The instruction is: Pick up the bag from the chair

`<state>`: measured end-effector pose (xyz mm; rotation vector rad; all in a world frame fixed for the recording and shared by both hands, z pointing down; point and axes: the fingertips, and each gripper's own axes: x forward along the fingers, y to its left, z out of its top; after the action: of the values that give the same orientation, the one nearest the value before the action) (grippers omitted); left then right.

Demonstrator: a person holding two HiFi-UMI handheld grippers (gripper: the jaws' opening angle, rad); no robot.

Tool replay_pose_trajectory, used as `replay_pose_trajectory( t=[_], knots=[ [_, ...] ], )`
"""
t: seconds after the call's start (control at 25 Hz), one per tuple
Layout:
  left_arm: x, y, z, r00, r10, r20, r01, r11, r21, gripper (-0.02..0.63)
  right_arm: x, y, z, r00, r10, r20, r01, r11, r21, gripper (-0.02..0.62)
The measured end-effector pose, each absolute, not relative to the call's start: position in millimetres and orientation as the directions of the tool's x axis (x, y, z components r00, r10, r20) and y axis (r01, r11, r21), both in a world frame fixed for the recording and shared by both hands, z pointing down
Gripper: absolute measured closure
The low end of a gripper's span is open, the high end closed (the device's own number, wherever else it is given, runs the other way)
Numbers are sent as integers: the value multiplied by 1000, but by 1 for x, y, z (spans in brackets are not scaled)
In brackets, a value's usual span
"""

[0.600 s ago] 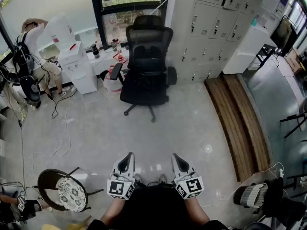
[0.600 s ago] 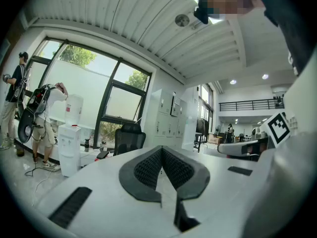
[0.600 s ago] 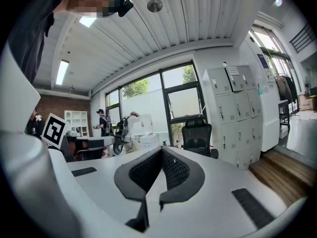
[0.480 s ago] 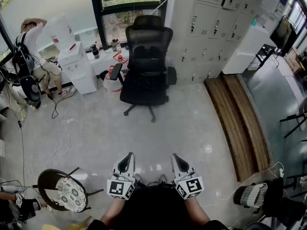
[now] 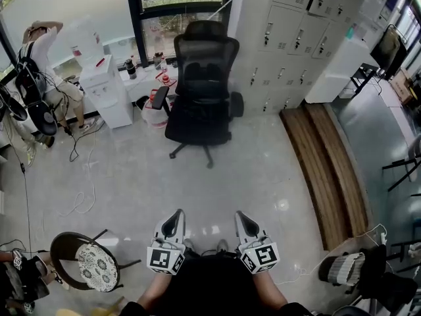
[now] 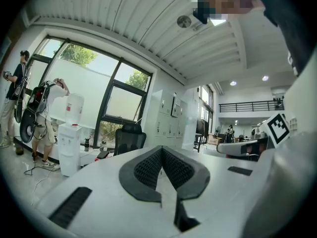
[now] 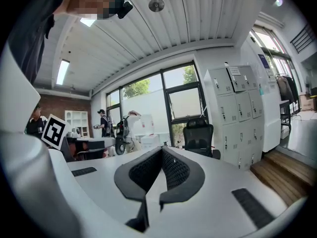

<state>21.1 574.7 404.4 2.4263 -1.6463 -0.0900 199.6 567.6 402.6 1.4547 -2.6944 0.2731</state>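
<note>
A black mesh office chair (image 5: 200, 91) stands across the floor by the window, well ahead of both grippers. A dark shape (image 5: 201, 76) sits against its backrest above the seat; I cannot tell whether it is a bag or part of the chair. My left gripper (image 5: 173, 223) and right gripper (image 5: 247, 224) are held side by side close to my body, pointing at the chair. Both are shut, with pads meeting at the tip and nothing between them. The chair shows small in the left gripper view (image 6: 129, 140) and in the right gripper view (image 7: 198, 138).
A white water dispenser (image 5: 106, 91) and a person (image 5: 39, 51) stand at the left by the window. Grey lockers (image 5: 289, 31) line the wall right of the chair. A wooden step (image 5: 325, 170) runs along the right. A round stool (image 5: 92, 263) and floor cables (image 5: 79, 203) lie at the near left.
Both grippers stay where they were. The person at the bottom left edge has shifted slightly, and the view has nudged a little.
</note>
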Motion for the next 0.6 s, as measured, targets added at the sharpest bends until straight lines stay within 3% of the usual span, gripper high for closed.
replay_pose_trajectory(
  t=[0.6],
  knots=[
    [-37,556,417,417,-907,55,-894,-399,206,607,135,557,419,-524,-834,173,-852,510,-121,597]
  ],
)
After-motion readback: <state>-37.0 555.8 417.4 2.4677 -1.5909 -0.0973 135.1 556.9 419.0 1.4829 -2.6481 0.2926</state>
